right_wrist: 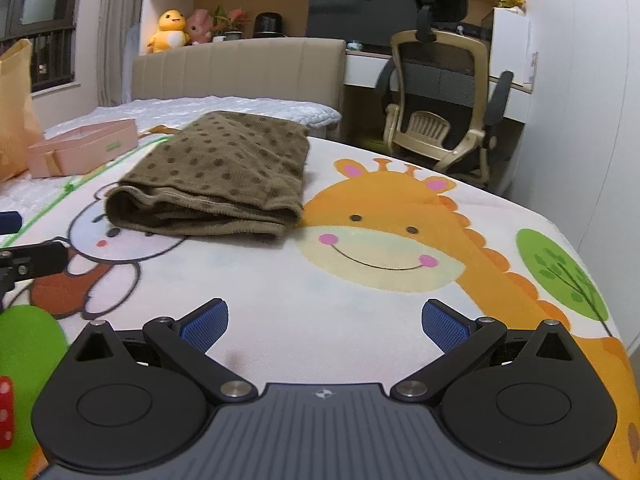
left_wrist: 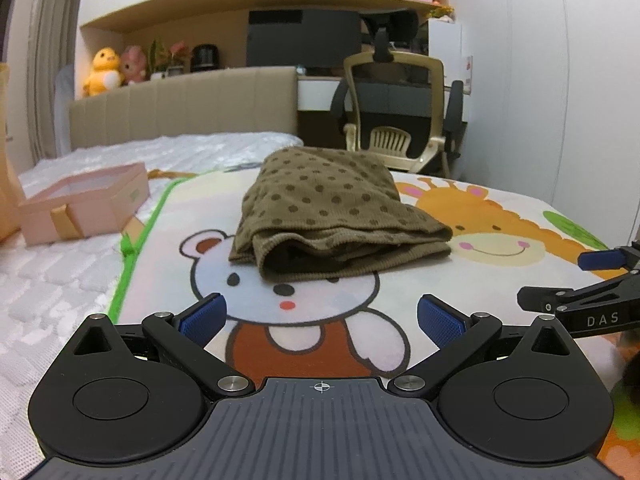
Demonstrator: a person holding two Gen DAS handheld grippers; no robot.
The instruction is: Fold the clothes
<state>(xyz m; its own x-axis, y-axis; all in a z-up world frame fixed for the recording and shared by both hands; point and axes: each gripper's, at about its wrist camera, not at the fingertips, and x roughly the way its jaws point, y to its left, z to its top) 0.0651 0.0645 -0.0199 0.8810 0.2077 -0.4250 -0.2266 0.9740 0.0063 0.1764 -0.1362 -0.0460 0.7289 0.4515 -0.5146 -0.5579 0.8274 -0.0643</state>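
Nearest the lens in the left wrist view, the left gripper stands wide apart and empty, its blue ribbed pads hovering over the cartoon play mat that covers the bed. To the left on the white quilted mattress sits an open pink cardboard box with a gold ribbon band. At the middle of the mat lies the brown dotted garment, a soft ribbed knit folded into a compact, roughly rectangular bundle, its layered hems facing the camera and slightly gaping. It rests across the printed bear's head, just beside the giraffe's face. Further right, the right gripper is likewise spread wide and holds nothing, well short of the cloth.

Judging by the stacked layers, the folding looks essentially complete; at most a tidying press on the loose front edge, or placing it aside, may remain. No other unfolded clothing is visible.
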